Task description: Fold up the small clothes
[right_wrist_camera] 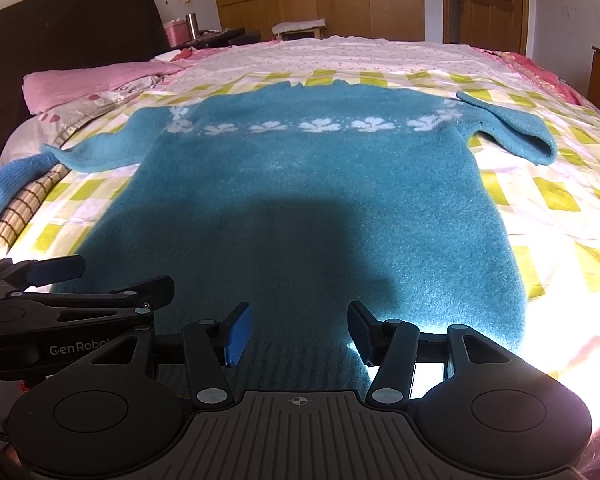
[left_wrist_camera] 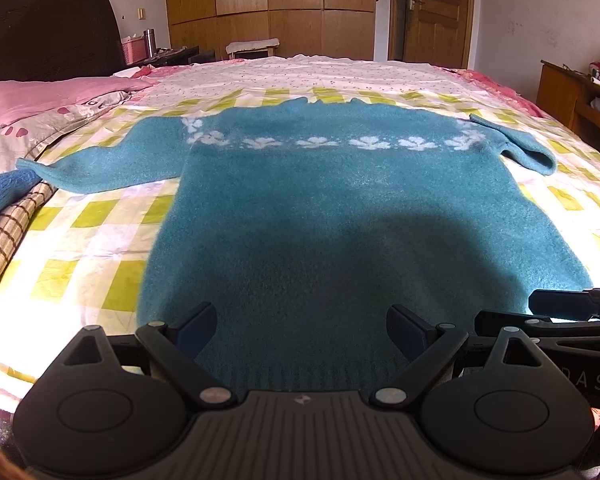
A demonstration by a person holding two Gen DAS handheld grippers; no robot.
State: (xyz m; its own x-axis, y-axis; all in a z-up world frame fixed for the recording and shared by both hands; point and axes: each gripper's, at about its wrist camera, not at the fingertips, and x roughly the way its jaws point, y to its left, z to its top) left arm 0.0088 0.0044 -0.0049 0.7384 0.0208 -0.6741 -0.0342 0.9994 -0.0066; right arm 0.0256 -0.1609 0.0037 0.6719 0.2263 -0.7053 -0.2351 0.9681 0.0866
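Both tools are matte black plastic. Left gripper (left_wrist_camera: 302, 330): dark navy pads, round silver pivot pins, two disc-shaped housings, ribbed grey centre plate with a small logo. Right gripper (right_wrist_camera: 300, 334): same build, brighter blue pads (right_wrist_camera: 236, 334), crosshair mark on its ribbed plate. White "GenRobot" lettering on the left tool's side, seen from the right camera.

Pretty sunny bedroom: big bed (left_wrist_camera: 100, 248) with a yellow-checked sheet, dark headboard (left_wrist_camera: 48, 28) at its left end, wooden wardrobe (left_wrist_camera: 268, 0) behind it, brown door (left_wrist_camera: 436, 8) right of that, white walls.
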